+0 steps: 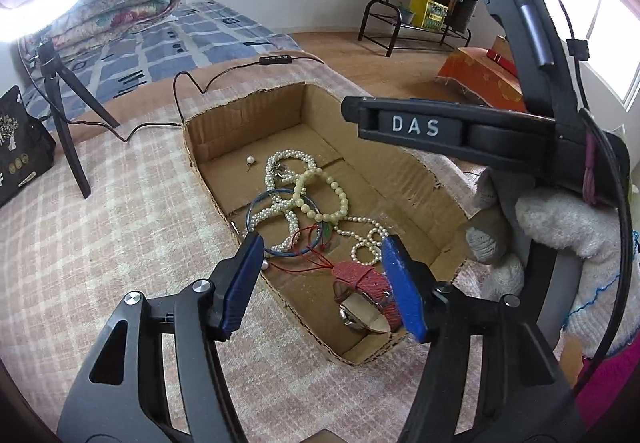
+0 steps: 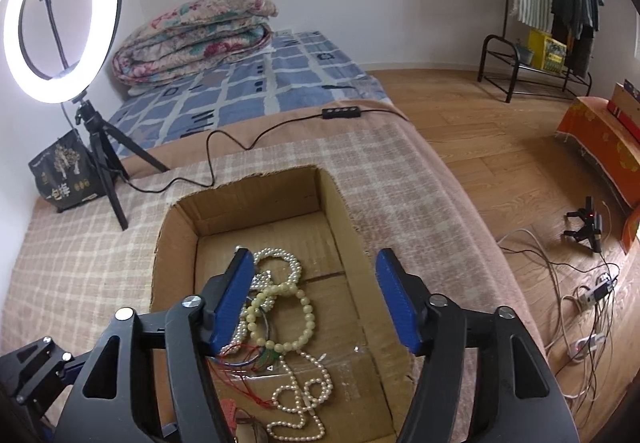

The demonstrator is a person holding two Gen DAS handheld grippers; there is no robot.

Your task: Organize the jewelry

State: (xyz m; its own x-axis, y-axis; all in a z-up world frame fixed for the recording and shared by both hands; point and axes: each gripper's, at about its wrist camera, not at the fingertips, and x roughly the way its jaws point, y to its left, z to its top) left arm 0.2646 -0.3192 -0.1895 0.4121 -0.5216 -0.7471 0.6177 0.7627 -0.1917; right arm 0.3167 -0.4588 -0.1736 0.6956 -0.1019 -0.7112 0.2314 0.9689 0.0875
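Observation:
An open cardboard box sits on the checked blanket and holds a tangle of jewelry. In it lie a cream bead bracelet, white pearl strands, a blue bangle, a red cord, a thin pearl necklace, a red-strapped watch and a loose pearl earring. My left gripper is open and empty, just above the box's near end, astride the watch. My right gripper is open and empty, above the bead bracelet and pearls. The box also shows in the right wrist view.
A ring light on a tripod stands left of the box with its cable across the blanket. A black bag sits beside it. The right gripper's body hangs over the box's right side. Wooden floor with cables lies right.

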